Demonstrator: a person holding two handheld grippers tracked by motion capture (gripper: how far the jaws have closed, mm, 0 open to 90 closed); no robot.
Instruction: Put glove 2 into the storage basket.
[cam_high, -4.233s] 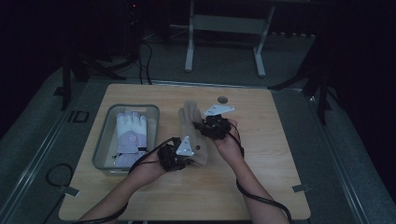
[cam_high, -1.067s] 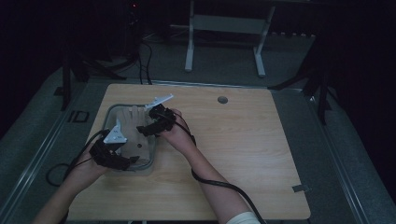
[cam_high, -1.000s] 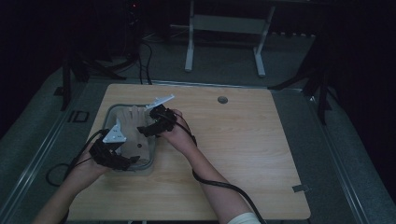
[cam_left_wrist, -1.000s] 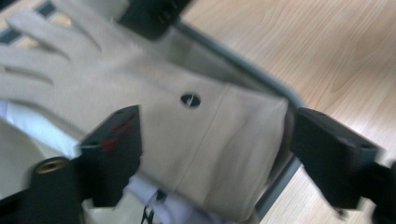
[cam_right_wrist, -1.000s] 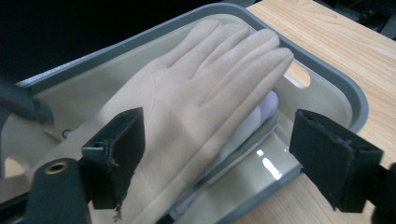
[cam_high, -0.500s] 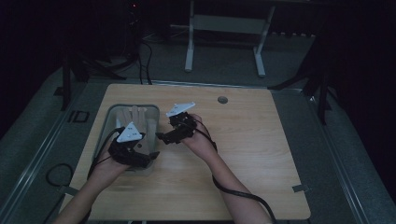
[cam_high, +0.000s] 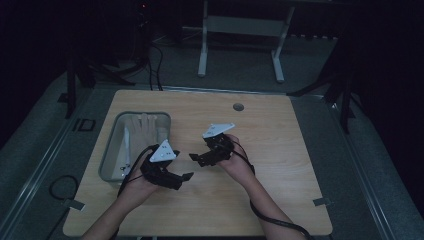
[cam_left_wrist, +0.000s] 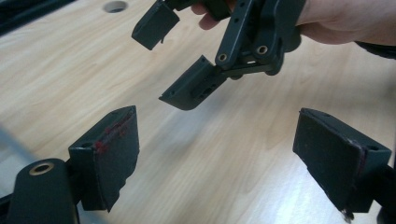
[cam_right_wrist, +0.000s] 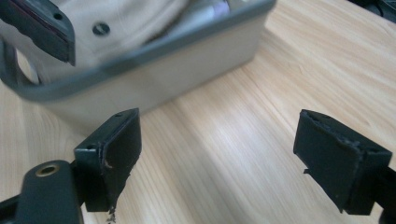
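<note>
A grey tray (cam_high: 143, 114) stands at the table's left with pale gloves (cam_high: 142, 127) lying in it. My left gripper (cam_high: 182, 179) hovers just right of the tray's near corner, jaws open and empty; in the left gripper view my left gripper (cam_left_wrist: 215, 154) has bare wood between its pads. My right gripper (cam_high: 196, 160) hangs over the table's middle, pointing left toward the tray, also open and empty. In the right gripper view my right gripper (cam_right_wrist: 215, 154) faces the tray (cam_right_wrist: 149, 79) and a glove (cam_right_wrist: 140, 18) inside. The right gripper (cam_left_wrist: 187, 60) shows ahead in the left gripper view.
The wooden table (cam_high: 285, 150) has a round cable hole (cam_high: 238, 107) near its far edge. Cables trail from both grippers toward the near edge. A metal desk frame (cam_high: 240, 30) stands on the floor beyond the table.
Both grippers have moved right, out from over the tray to the bare wood beside it. The glove held over the table's middle earlier now lies in the tray.
</note>
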